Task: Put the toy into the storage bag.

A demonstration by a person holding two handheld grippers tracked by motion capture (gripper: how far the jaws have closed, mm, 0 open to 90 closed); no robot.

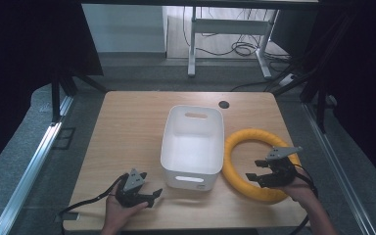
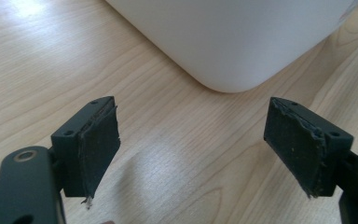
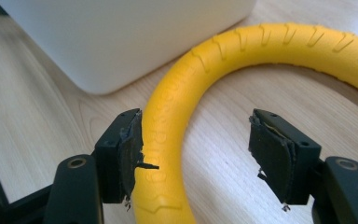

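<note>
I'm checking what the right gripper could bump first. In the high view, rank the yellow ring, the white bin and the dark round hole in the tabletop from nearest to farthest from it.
From the right gripper:
1. Yellow ring, directly beneath it, at the table's right.
2. White bin, to its left, mid-table.
3. Dark round hole, beyond the bin, near the far edge.

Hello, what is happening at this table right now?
A person sits at a wooden table with tongs in each hand. The right tongs are open over the near part of a yellow ring; the ring passes between the jaws, and the pads do not press on it. The ring lies flat on the table, just right of a white bin. The left tongs are open too, holding nothing, low over the wood near the bin's corner.
</note>
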